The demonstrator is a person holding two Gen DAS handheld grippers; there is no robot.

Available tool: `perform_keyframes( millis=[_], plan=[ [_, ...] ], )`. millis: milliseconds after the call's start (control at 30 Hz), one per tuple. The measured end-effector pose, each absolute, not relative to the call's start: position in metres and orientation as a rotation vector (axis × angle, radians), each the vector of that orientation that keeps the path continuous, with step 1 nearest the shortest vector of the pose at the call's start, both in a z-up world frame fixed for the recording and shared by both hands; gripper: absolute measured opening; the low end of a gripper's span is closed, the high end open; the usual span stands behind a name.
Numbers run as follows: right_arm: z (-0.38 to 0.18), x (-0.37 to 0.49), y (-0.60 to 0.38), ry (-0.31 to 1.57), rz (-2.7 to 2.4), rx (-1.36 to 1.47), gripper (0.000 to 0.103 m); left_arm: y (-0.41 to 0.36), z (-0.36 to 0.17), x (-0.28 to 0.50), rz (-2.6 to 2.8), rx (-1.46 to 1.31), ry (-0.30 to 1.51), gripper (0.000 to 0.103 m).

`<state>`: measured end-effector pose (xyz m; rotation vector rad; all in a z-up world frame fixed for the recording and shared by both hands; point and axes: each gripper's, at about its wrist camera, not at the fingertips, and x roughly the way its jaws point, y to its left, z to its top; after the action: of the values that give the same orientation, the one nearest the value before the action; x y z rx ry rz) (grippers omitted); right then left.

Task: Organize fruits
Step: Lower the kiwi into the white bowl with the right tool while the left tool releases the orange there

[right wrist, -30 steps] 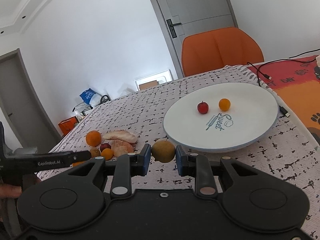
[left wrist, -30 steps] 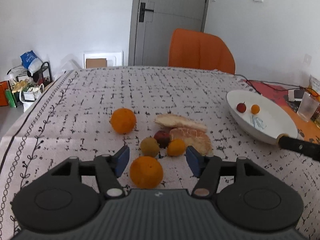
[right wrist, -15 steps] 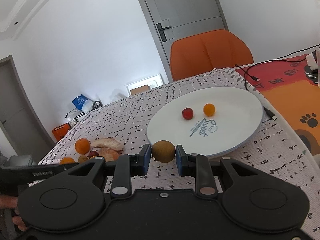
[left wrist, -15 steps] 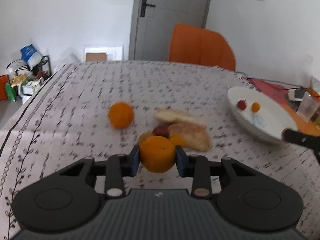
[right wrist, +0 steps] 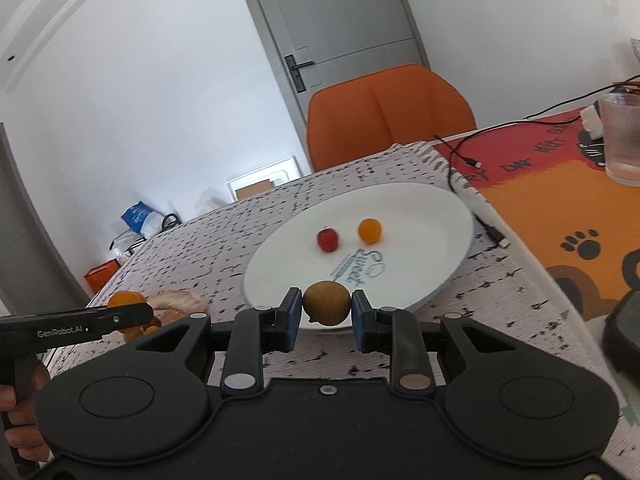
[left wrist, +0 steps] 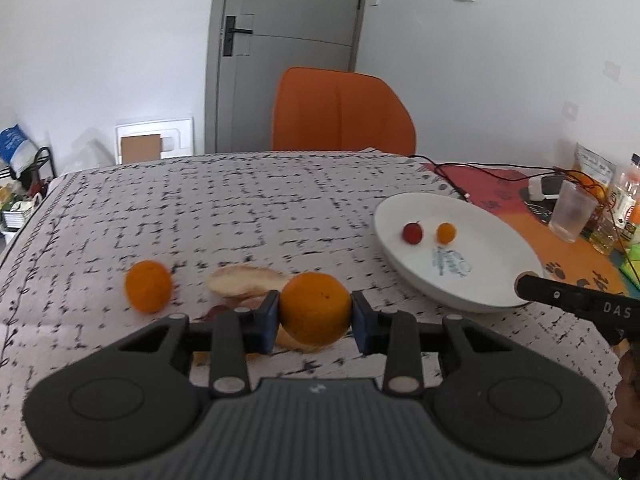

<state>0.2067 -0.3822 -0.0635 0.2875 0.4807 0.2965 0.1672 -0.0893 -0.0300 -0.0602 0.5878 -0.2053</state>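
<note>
My left gripper is shut on a large orange and holds it above the patterned tablecloth, left of the white plate. My right gripper is shut on a small brown-green fruit at the near rim of the plate. The plate holds a small red fruit and a small orange fruit. A second orange and pale peeled citrus pieces lie on the cloth to the left.
An orange chair stands behind the table. A glass, bottles and a black cable sit on the orange mat at the right. A dark device lies at the right edge. A grey door is behind.
My left gripper closed on the large orange, lifted it off the cloth and swung right toward the plate. My right gripper carried the brown-green fruit closer to the plate's near rim.
</note>
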Motion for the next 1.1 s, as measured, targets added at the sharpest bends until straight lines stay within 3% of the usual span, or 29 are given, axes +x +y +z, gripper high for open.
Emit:
perform_keyframes(
  millis=[233, 1067, 1100],
  plan=[
    [-0.063, 0.213, -0.396, 0.460, 0.259, 0.282, 0.031, -0.111, -0.028, 0.178, -0.246, -0.042, 0.584, 0.035],
    [-0.075, 0.197, -0.431, 0.473, 0.255, 0.362, 0.033, -0.189, -0.024, 0.212, -0.359, 0.034, 0.569, 0.036],
    [-0.074, 0.197, -0.431, 0.473, 0.255, 0.362, 0.033, -0.190, -0.024, 0.212, -0.358, 0.038, 0.565, 0.039]
  ],
)
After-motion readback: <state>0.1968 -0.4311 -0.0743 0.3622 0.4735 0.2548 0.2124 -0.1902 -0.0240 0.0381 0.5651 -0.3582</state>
